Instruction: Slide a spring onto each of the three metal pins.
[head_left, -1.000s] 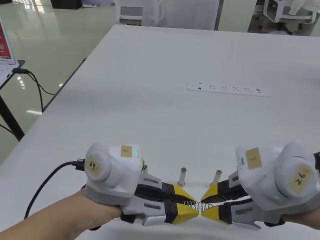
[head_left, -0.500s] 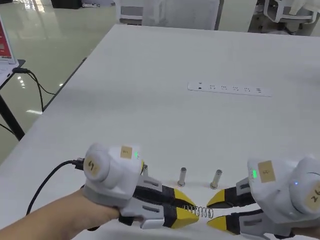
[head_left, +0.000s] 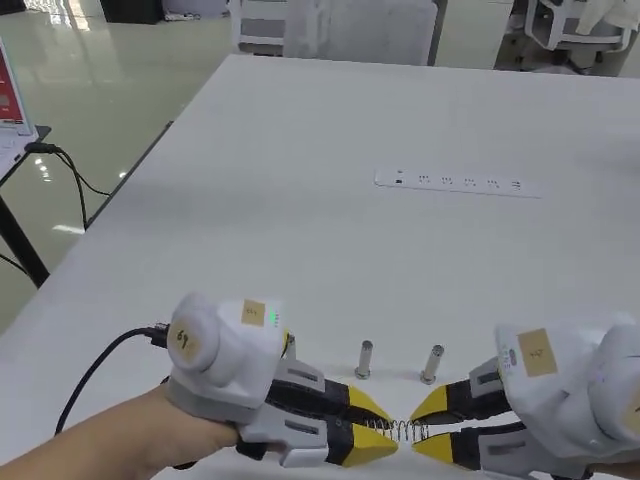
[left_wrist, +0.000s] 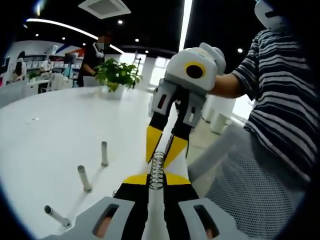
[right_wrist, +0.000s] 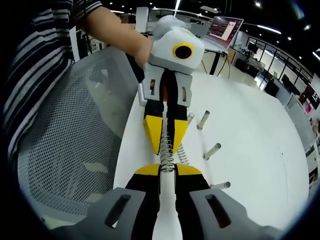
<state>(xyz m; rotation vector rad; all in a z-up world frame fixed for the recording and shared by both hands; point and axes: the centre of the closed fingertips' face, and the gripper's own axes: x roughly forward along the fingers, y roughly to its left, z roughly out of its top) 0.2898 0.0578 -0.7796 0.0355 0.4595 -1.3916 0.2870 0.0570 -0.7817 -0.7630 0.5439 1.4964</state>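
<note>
The yellow-tipped left gripper (left_wrist: 156, 177) is pinching 1 end of a thin coiled metal spring (head_left: 404, 431), with its jaws pressed together on it. The yellow-tipped right gripper (right_wrist: 168, 170) is facing it tip to tip and nipping the other end, so the spring is spanning the gap near the front edge of the white workbench (head_left: 300, 200). 3 short upright metal pins (left_wrist: 104, 153) are standing in a row just beyond the tips.

An open-plan office: a long white table (head_left: 300, 150) carrying a power strip (head_left: 458, 181), swivel chairs (head_left: 570, 25) beyond it on a glossy floor (head_left: 110, 70), a mesh chair (right_wrist: 75, 125), an open laptop (right_wrist: 225, 29), a potted plant (left_wrist: 116, 75), and strip lights and an air vent (left_wrist: 104, 7) overhead.
</note>
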